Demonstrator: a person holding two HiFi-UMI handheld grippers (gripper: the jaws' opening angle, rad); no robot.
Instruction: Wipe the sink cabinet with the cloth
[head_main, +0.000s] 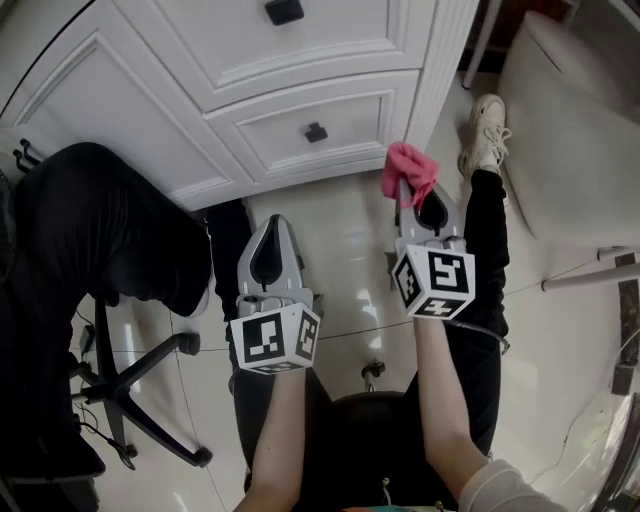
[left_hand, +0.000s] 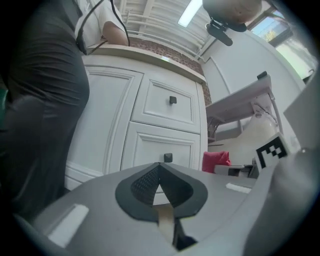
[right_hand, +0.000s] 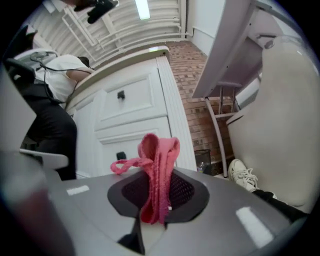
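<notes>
Cloth (head_main: 408, 170), pink, is held bunched in the fingers of the right gripper (head_main: 412, 192), clamped on it at upper centre, near the lower right corner of the sink cabinet (head_main: 330, 45). The left gripper (head_main: 271, 220) is closed with nothing between its tips. Firm, flat contact along the panels is advised. No writing can be read.

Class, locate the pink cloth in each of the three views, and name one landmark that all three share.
Head view: the pink cloth is upper right of centre, at the tip of the right gripper, by the bottom corner of the cabinet.
Left gripper view: the cloth is low and right of centre, beside the cabinet's right edge.
Right gripper view: the cloth is at centre, clamped between the jaws.
Shared landmark: the lower drawer's dark knob.
</notes>
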